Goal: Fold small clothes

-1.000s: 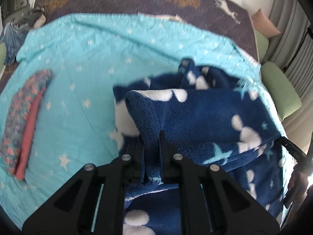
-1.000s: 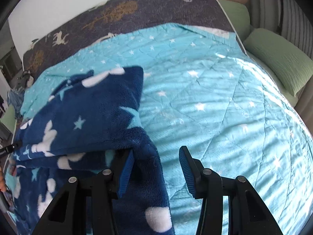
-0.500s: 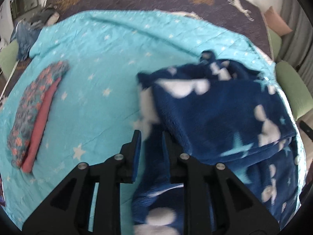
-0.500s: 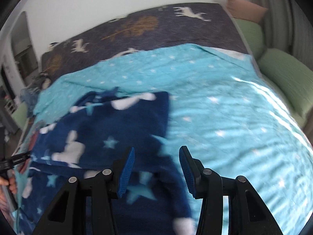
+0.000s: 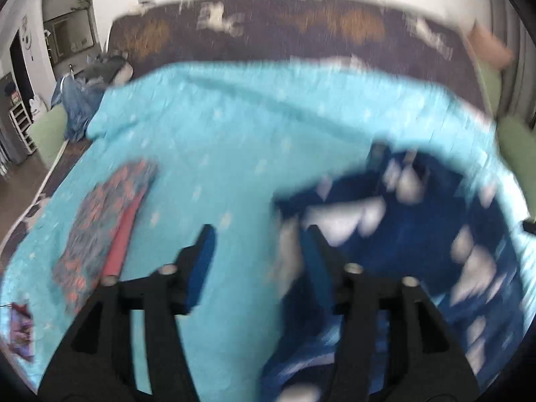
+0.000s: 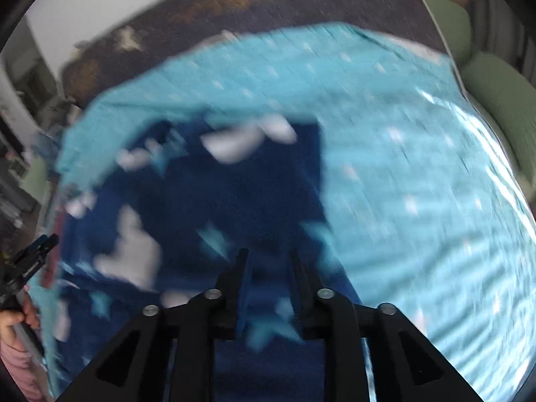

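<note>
Turquoise star-print quilt covers the bed; left of it lies a folded floral garment. My left claw has just been opening — empty. Right claw half-open over the soft, floppy navy fleece garment — I'd pinch its edge.

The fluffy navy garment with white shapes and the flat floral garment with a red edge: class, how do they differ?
The fluffy navy garment is plush, bulky and mostly dark blue; the flat floral garment looks thinner and multicoloured. The navy one lies beside the left gripper's open jaws; the floral one lies apart, further left. Both rest on the turquoise star-print quilt.
</note>
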Tool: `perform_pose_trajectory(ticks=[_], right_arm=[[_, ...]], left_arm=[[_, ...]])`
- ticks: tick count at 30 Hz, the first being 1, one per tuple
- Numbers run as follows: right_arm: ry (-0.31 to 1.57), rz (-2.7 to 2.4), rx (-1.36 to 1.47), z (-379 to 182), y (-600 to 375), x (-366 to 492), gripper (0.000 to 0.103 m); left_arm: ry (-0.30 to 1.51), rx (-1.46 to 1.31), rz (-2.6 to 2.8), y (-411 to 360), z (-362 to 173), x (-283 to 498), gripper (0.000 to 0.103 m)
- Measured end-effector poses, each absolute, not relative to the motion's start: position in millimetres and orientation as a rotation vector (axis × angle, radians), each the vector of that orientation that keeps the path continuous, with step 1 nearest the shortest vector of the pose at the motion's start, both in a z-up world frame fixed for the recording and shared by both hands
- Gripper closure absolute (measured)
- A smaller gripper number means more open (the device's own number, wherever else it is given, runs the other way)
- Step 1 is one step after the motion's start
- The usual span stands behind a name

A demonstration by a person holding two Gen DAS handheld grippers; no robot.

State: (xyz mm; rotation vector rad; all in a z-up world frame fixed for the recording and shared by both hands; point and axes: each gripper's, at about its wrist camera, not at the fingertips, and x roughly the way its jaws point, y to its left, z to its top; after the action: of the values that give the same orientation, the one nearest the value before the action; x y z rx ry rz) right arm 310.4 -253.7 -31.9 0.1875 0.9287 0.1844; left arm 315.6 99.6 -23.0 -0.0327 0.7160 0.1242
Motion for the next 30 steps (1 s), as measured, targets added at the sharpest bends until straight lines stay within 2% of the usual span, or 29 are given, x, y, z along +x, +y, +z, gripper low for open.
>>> perform_pose_trajectory(ticks=[1, 2, 3, 8, 9, 10, 11, 12, 13, 14, 16, 18, 20, 22, 23, 24, 25, 26, 27, 29, 30], right_arm=[[0.899, 0.203, 0.204, -22, -245, 324, 0.037], [0.893, 0.224, 0.216, -18, -238, 335, 0.027], [0.899, 0.259, 0.231, -16, -231, 350, 0.022], [1.045, 0.288, 0.433, -52, -212, 426, 0.022], [1.078, 0.294, 0.464, -62, -209, 435, 0.024], [1.105, 0.293, 0.491, -70, -208, 443, 0.048], [1.126, 0.292, 0.513, -80, -207, 450, 0.079], [1.14, 0.284, 0.524, -85, -209, 454, 0.095], [1.11, 0.274, 0.541, -84, -215, 452, 0.095], [1.066, 0.274, 0.539, -81, -221, 447, 0.095], [1.052, 0.238, 0.529, -85, -239, 443, 0.095], [1.123, 0.212, 0.508, -107, -248, 448, 0.095], [1.109, 0.226, 0.491, -112, -245, 445, 0.095], [1.086, 0.22, 0.416, -102, -232, 442, 0.087], [1.086, 0.213, 0.4, -98, -229, 441, 0.086], [1.086, 0.201, 0.392, -94, -227, 440, 0.082], [1.076, 0.163, 0.385, -87, -226, 439, 0.08], [1.056, 0.123, 0.378, -82, -227, 439, 0.08], [1.018, 0.075, 0.365, -75, -231, 438, 0.078], [0.904, -0.017, 0.331, -55, -231, 429, 0.076], [0.85, -0.009, 0.324, -47, -228, 424, 0.075]], left_arm=[[0.7, -0.058, 0.087, 93, -18, 324, 0.024], [0.716, -0.09, 0.01, 82, -18, 343, 0.014], [0.749, -0.101, -0.034, 75, -23, 359, 0.013], [0.936, -0.135, -0.076, 45, -71, 440, 0.014], [0.971, -0.167, -0.09, 45, -79, 449, 0.028], [1.018, -0.228, -0.119, 45, -90, 458, 0.048], [1.091, -0.305, -0.186, 44, -102, 460, 0.101], [1.125, -0.34, -0.206, 43, -108, 459, 0.099], [1.1, -0.311, -0.196, 45, -109, 457, 0.098], [1.076, -0.267, -0.183, 45, -107, 452, 0.103], [1.041, -0.151, -0.044, 59, -108, 445, 0.103], [1.048, -0.256, -0.043, 85, -115, 440, 0.102], [1.033, -0.307, -0.065, 90, -111, 433, 0.103], [1.012, -0.316, -0.094, 83, -100, 430, 0.102], [0.992, -0.336, -0.129, 77, -92, 428, 0.096], [0.981, -0.351, -0.147, 73, -87, 430, 0.072], [0.973, -0.368, -0.16, 70, -83, 431, 0.054], [0.963, -0.397, -0.17, 65, -80, 435, 0.027], [0.956, -0.416, -0.179, 61, -80, 439, 0.023], [0.962, -0.435, -0.202, 51, -82, 448, 0.026], [0.977, -0.436, -0.228, 45, -86, 453, 0.045]])
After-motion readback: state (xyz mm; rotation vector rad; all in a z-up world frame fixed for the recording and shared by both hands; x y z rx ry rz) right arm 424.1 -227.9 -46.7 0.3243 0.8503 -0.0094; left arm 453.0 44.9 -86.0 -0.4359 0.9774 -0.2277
